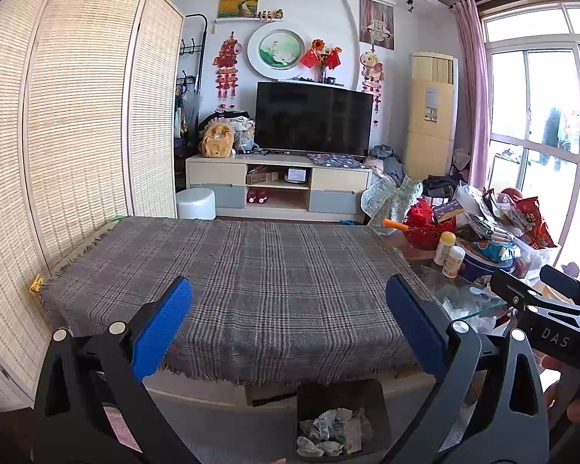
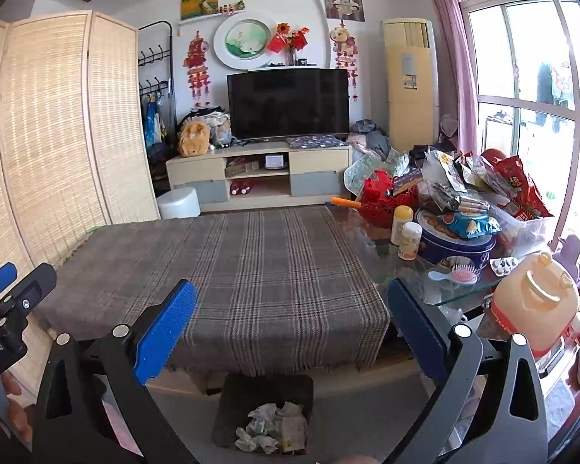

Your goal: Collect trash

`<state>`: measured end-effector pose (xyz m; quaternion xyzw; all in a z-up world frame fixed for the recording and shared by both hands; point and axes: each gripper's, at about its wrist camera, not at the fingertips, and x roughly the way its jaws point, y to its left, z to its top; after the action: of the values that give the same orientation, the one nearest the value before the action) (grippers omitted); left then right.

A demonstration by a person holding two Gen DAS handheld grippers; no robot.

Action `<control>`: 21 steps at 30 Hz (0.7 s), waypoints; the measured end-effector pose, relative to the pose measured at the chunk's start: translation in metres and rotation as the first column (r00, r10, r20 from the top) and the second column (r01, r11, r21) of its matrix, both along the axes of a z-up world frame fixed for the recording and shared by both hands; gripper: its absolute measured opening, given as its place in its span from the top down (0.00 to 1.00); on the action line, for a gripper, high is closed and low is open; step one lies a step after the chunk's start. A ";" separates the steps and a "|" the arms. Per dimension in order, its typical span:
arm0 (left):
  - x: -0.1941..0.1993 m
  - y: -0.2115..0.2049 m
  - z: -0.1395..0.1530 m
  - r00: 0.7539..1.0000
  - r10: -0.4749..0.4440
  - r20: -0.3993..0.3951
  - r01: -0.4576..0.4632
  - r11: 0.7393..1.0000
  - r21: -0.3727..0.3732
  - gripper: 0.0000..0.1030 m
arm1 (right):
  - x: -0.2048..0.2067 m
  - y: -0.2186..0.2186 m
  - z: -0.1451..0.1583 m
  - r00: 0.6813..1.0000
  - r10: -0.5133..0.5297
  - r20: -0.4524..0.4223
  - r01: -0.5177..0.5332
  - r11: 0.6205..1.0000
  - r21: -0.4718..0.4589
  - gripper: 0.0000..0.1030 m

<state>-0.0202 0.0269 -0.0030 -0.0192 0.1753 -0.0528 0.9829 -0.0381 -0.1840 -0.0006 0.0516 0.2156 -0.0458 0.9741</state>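
Note:
A dark trash bin (image 1: 342,421) stands on the floor at the table's near edge, with several crumpled papers (image 1: 330,435) inside; the right wrist view shows the same bin (image 2: 265,411) and papers (image 2: 270,431). My left gripper (image 1: 290,332) is open above the plaid cloth (image 1: 232,278), nothing between its blue pads (image 1: 162,332). My right gripper (image 2: 292,332) is open too, empty, over the cloth's near right part (image 2: 251,270). Each gripper's body shows at the edge of the other's view.
A glass table end (image 2: 460,294) at the right carries snack bags (image 2: 464,181), a blue tin (image 2: 456,243), two bottles (image 2: 406,232), a red basket (image 2: 382,197) and a hairbrush (image 2: 454,275). A large jug (image 2: 533,305) stands at the right. A folding screen (image 1: 77,116) lines the left.

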 end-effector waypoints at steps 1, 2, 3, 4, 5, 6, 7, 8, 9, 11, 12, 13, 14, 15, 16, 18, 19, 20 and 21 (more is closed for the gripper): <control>0.000 0.000 0.000 1.000 0.000 0.000 0.000 1.000 0.000 0.08 | 0.000 0.000 0.000 1.000 -0.001 -0.001 0.001 1.000 -0.001 0.03; 0.000 -0.001 0.000 1.000 0.000 -0.002 0.000 1.000 -0.002 0.08 | 0.000 0.000 0.000 1.000 -0.001 0.000 0.001 1.000 -0.001 0.03; 0.000 0.000 0.000 1.000 -0.002 -0.003 0.002 1.000 -0.005 0.08 | 0.000 -0.001 0.000 1.000 -0.001 -0.001 0.001 1.000 0.002 0.03; 0.000 0.000 0.000 1.000 -0.004 -0.004 0.004 1.000 -0.007 0.08 | -0.001 -0.001 -0.001 1.000 -0.001 -0.002 0.001 1.000 0.004 0.03; 0.000 0.000 -0.001 1.000 -0.005 -0.007 0.005 1.000 -0.009 0.08 | -0.001 -0.001 -0.001 1.000 -0.002 -0.001 0.002 1.000 0.004 0.03; 0.000 0.000 -0.001 1.000 -0.007 -0.011 0.007 1.000 -0.011 0.08 | 0.000 -0.001 -0.001 1.000 -0.003 -0.001 0.003 1.000 0.001 0.03; 0.001 0.000 -0.002 1.000 -0.006 -0.016 0.006 1.000 -0.014 0.08 | -0.001 -0.002 -0.001 1.000 -0.004 -0.001 0.004 1.000 -0.001 0.03; 0.001 0.001 -0.002 1.000 -0.007 -0.023 0.007 1.000 -0.020 0.08 | -0.001 -0.002 -0.001 1.000 -0.004 -0.001 0.004 1.000 0.000 0.03; 0.002 0.002 -0.003 0.999 -0.011 -0.032 0.010 1.000 -0.028 0.08 | -0.001 -0.002 -0.001 1.000 -0.004 0.000 0.004 1.000 0.000 0.03; 0.005 0.003 -0.004 0.998 -0.022 -0.054 0.019 0.999 -0.051 0.08 | 0.000 -0.002 -0.001 1.000 -0.004 -0.002 0.004 1.000 0.000 0.03; 0.005 0.002 -0.005 0.998 -0.022 -0.055 0.019 0.999 -0.051 0.08 | 0.000 -0.002 -0.002 1.000 -0.005 -0.003 0.005 1.000 0.001 0.03; 0.005 0.002 -0.005 0.998 -0.026 -0.052 0.023 0.999 -0.048 0.08 | 0.000 -0.002 -0.002 1.000 -0.004 -0.005 0.004 1.000 0.002 0.03; 0.005 0.001 -0.005 0.998 -0.023 -0.051 0.021 0.999 -0.047 0.08 | 0.000 -0.002 -0.002 1.000 -0.005 -0.007 0.005 1.000 0.003 0.03; 0.004 0.001 -0.005 0.999 -0.020 -0.046 0.017 0.999 -0.048 0.08 | 0.001 -0.002 -0.003 1.000 -0.003 -0.010 0.003 1.000 0.004 0.03; 0.004 0.001 -0.005 0.999 -0.020 -0.040 0.018 0.999 -0.049 0.08 | 0.001 -0.002 -0.004 1.000 -0.002 -0.012 0.002 1.000 0.005 0.03; 0.003 0.000 -0.005 0.999 -0.024 -0.031 0.023 0.998 -0.050 0.08 | 0.002 -0.002 -0.006 1.000 0.000 -0.017 0.000 1.000 0.006 0.03; 0.002 0.000 -0.005 0.999 -0.022 -0.025 0.021 0.998 -0.051 0.08 | 0.003 -0.002 -0.007 1.000 0.000 -0.019 0.000 1.000 0.006 0.03; 0.002 0.000 -0.004 1.000 -0.021 -0.021 0.020 0.999 -0.049 0.08 | 0.003 -0.002 -0.007 1.000 -0.001 -0.021 0.001 1.000 0.006 0.03; 0.002 0.000 -0.004 1.000 -0.023 -0.019 0.022 0.999 -0.046 0.08 | 0.004 -0.002 -0.008 1.000 -0.003 -0.022 0.003 1.000 0.006 0.03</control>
<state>-0.0185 0.0268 -0.0073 -0.0401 0.1840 -0.0676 0.9798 -0.0344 -0.1861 -0.0083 0.0541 0.2261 -0.0471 0.9714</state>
